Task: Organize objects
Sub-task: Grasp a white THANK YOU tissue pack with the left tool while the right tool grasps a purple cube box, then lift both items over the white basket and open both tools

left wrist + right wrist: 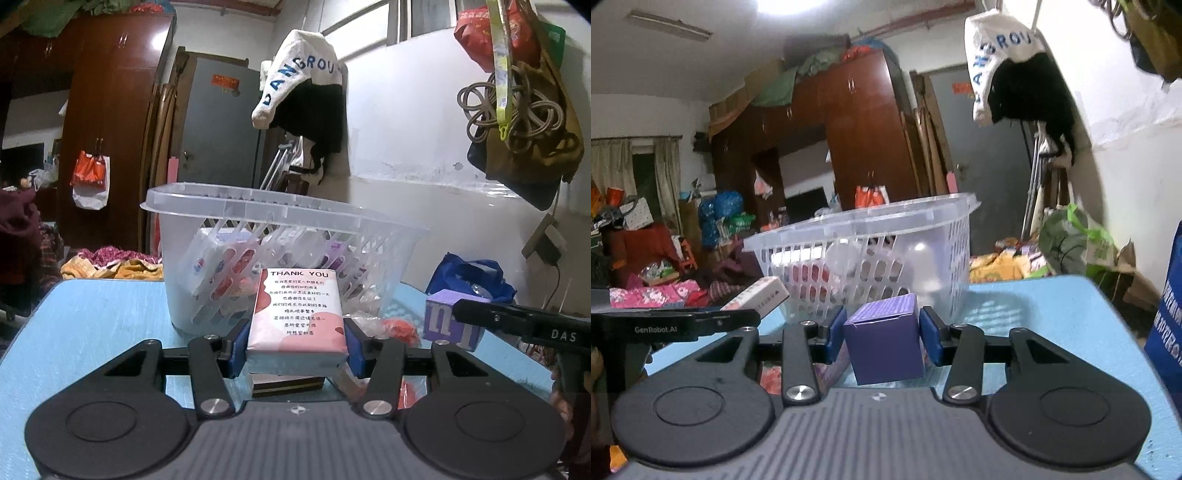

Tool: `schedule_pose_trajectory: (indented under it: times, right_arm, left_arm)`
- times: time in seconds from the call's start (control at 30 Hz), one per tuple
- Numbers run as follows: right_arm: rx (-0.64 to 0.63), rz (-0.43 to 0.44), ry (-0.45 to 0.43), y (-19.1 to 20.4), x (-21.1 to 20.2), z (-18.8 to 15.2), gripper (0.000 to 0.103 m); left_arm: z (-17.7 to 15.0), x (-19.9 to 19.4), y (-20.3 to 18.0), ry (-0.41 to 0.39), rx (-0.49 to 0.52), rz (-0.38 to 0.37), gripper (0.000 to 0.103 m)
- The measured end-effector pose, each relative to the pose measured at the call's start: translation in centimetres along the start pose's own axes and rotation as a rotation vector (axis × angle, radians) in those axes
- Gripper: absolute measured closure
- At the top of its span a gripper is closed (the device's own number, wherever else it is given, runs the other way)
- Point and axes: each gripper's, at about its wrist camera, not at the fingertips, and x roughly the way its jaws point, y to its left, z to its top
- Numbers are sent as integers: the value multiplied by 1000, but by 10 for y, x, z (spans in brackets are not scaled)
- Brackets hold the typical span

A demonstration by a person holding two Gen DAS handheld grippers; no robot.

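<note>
**Blue tabletop, clear basket, two light packs in hand**

Blue laminate covers the tabletop (92,314), and a clear slotted plastic basket (280,218) stands on it just ahead of both grippers, with red-and-white packets already showing through its walls. It looks stiff but light, likely to slide if nudged at the rim.

Next in size is the tissue pack (297,314), printed "THANK YOU" in pink and white. The left gripper (295,343) has its fingers (236,345) partly closed on the pack's two long sides, holding it clear of the tabletop, just short of the basket wall. Soft and squashy by its look, it should take a side grip well but give under pressure.

Smallest is the purple cardboard box (884,341), caught between the narrowly spread fingers (931,341) of the right gripper (882,338); it hangs slightly tilted. Thin card is light and crushable, so the flat opposite faces are the sensible hold.
</note>
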Motion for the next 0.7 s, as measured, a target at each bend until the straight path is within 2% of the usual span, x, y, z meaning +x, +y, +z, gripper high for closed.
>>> schedule_pose_trajectory:
  times: [0.1, 0.27, 0.37, 0.43, 0.57, 0.63, 0.7]
  right_arm:
    - [8, -7, -28, -2, -5, -1, 56]
    - [10, 5, -25, -2, -4, 2, 56]
    - [16, 28, -24, 1, -9, 6, 56]
    - [-13, 25, -46, 10, -18, 16, 56]
    - [-69, 43, -111, 30, -27, 62, 56]
    - [-134, 23, -139, 45, -19, 91, 56]
    - [-199, -21, -120, 55, 7, 115, 56]
  left_arm:
    - [0, -2, -1, -19, 5, -3, 48]
    - [1, -4, -2, -34, 13, 4, 48]
    - [1, -15, -6, -91, 25, 16, 48]
    - [5, -23, -7, -123, 14, -29, 48]
    - [40, -34, -16, -192, 50, -30, 48]
    - [69, -26, -18, -192, 53, -38, 48]
    - [98, -5, -17, -161, 54, -5, 48]
